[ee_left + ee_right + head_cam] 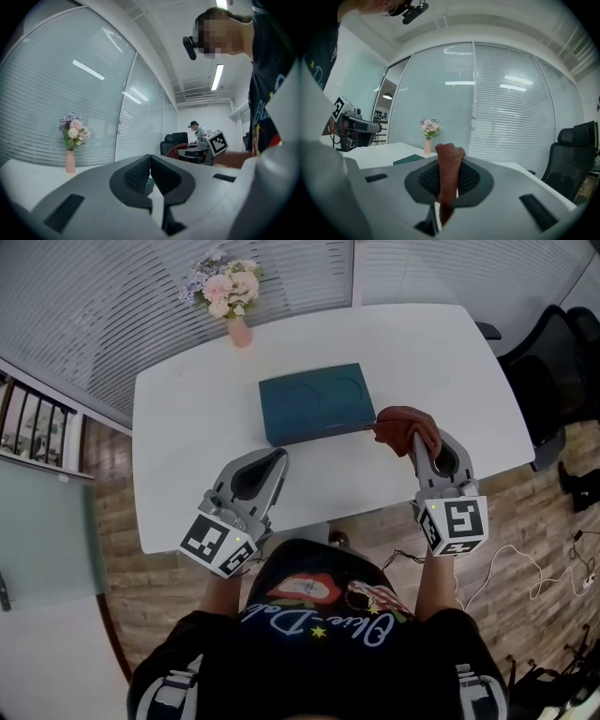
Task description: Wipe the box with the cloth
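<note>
A flat dark teal box (315, 402) lies in the middle of the white table (187, 427). A reddish-brown cloth (405, 425) hangs bunched just off the box's right edge, and my right gripper (418, 442) is shut on it; in the right gripper view the cloth (449, 178) stands up between the jaws, with the box (408, 160) low at the left. My left gripper (278, 459) is shut and empty, just in front of the box's near left corner. In the left gripper view its jaws (150, 174) meet with nothing between them.
A pink vase of flowers (232, 296) stands at the table's far edge, left of the box. A black office chair (553, 362) sits beyond the table's right end. Cables (525, 568) lie on the wooden floor at the right. Glass walls with blinds stand behind the table.
</note>
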